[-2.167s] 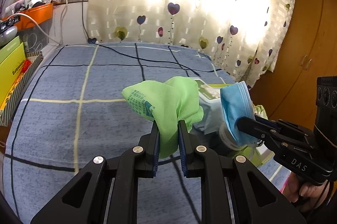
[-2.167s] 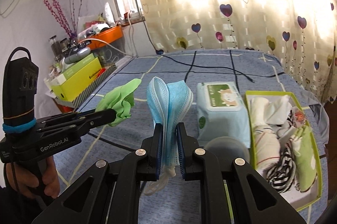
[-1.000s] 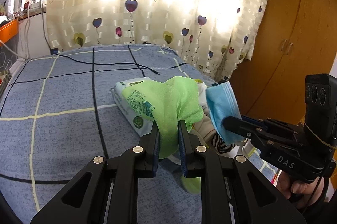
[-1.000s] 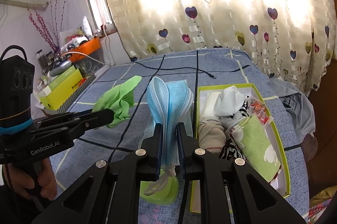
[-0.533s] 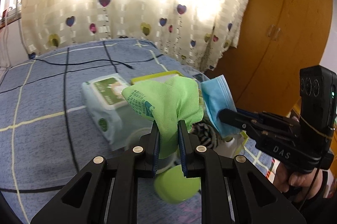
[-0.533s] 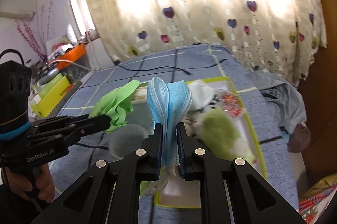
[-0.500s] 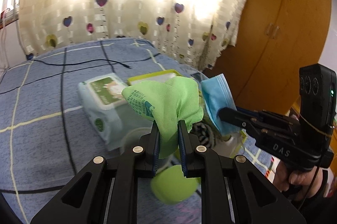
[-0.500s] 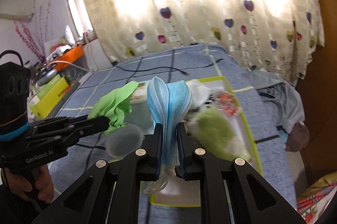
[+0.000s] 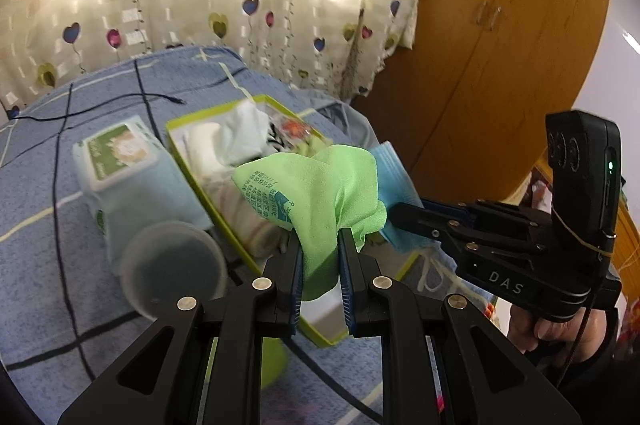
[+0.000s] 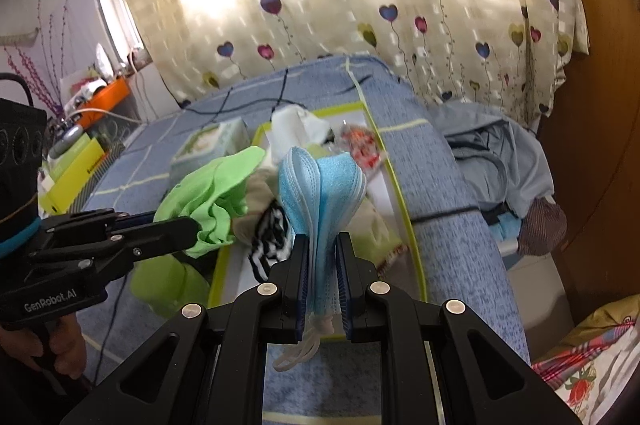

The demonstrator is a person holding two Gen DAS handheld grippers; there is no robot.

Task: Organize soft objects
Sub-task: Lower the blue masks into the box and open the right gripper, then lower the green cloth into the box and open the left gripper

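Pinching a bright green cloth point(image 9: 320, 193) between its blue-padded jaws, the left gripper point(image 9: 320, 257) holds it bunched above the near end of a lime-rimmed tray point(image 9: 192, 181) on the blue checked bedspread point(image 9: 36, 225). Left of that tray, the left wrist view alone shows a pack of wet wipes point(image 9: 120, 161) face-up and a blurred translucent round lid point(image 9: 172, 269) in front of it; to the right it takes in a wooden wardrobe point(image 9: 500, 45) and the person's hand point(image 9: 560, 325) on the right gripper's handle. The right wrist view gives instead the room's left side: an orange shelf point(image 10: 108, 95) by the window, a yellow box point(image 10: 74, 173), and, at far right, a grey-blue garment point(image 10: 496, 153) heaped off the bed's edge. There the right gripper point(image 10: 322, 257) is clamped on a folded stack of blue face masks point(image 10: 320, 193), their white ear loops point(image 10: 300, 349) dangling below the jaws. The masks stand upright over the tray's near half, above striped and white fabrics point(image 10: 268, 237) already inside. Cloth and masks hang just beside each other, cloth to the left.
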